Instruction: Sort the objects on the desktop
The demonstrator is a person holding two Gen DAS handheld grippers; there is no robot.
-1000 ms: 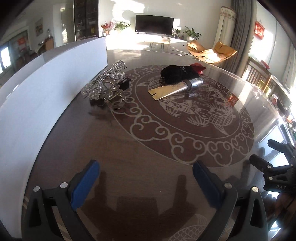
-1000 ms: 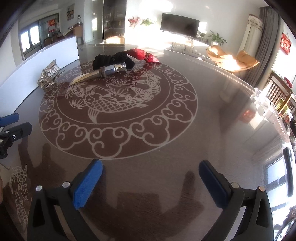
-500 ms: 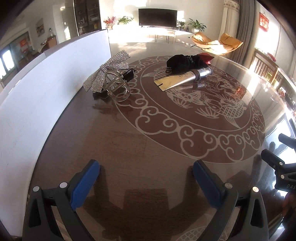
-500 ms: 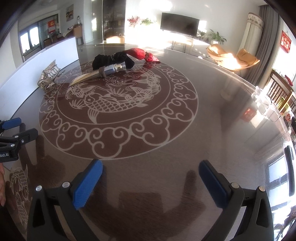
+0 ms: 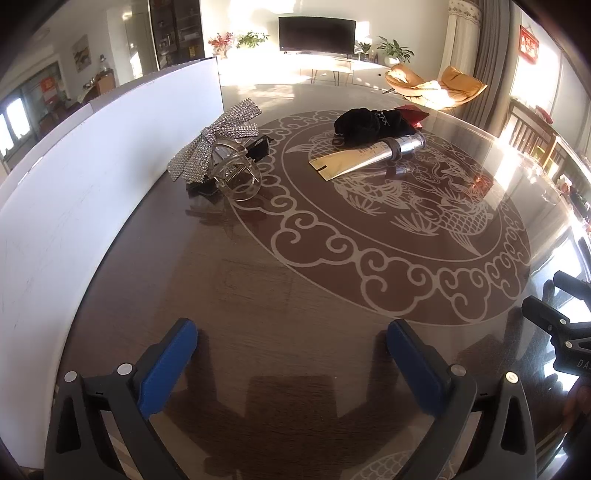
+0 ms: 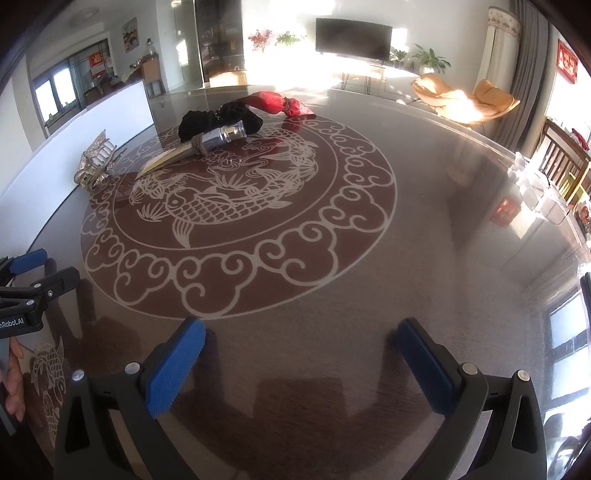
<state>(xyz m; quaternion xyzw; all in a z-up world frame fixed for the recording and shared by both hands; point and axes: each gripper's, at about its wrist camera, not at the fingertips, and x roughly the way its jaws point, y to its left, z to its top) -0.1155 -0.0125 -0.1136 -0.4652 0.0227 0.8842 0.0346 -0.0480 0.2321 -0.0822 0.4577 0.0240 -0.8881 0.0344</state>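
On the dark round table (image 5: pixel 258 295) lie a rhinestone bow clip (image 5: pixel 218 144) with a clear claw clip (image 5: pixel 238 177) beside it, a gold and silver tube (image 5: pixel 369 155), a black fabric bundle (image 5: pixel 369 123) and a red wrapped item (image 6: pixel 275 103). The tube (image 6: pixel 199 146) and black bundle (image 6: pixel 218 120) also show far ahead in the right wrist view. My left gripper (image 5: pixel 291 354) hovers open over the near table, empty. My right gripper (image 6: pixel 299 354) is likewise open and empty, with the left gripper's fingers (image 6: pixel 37 273) at its left edge.
A white board (image 5: pixel 92 184) stands upright along the table's left side, close to the clips. Chairs (image 6: pixel 565 166) and clear containers (image 6: pixel 535 188) sit at the right rim. A television (image 5: pixel 316 33) and orange armchairs (image 5: pixel 436 85) are beyond the table.
The left gripper has moved forward toward the clips, which appear larger and closer. In the right wrist view the left gripper has shifted further in; the right gripper stays almost still.
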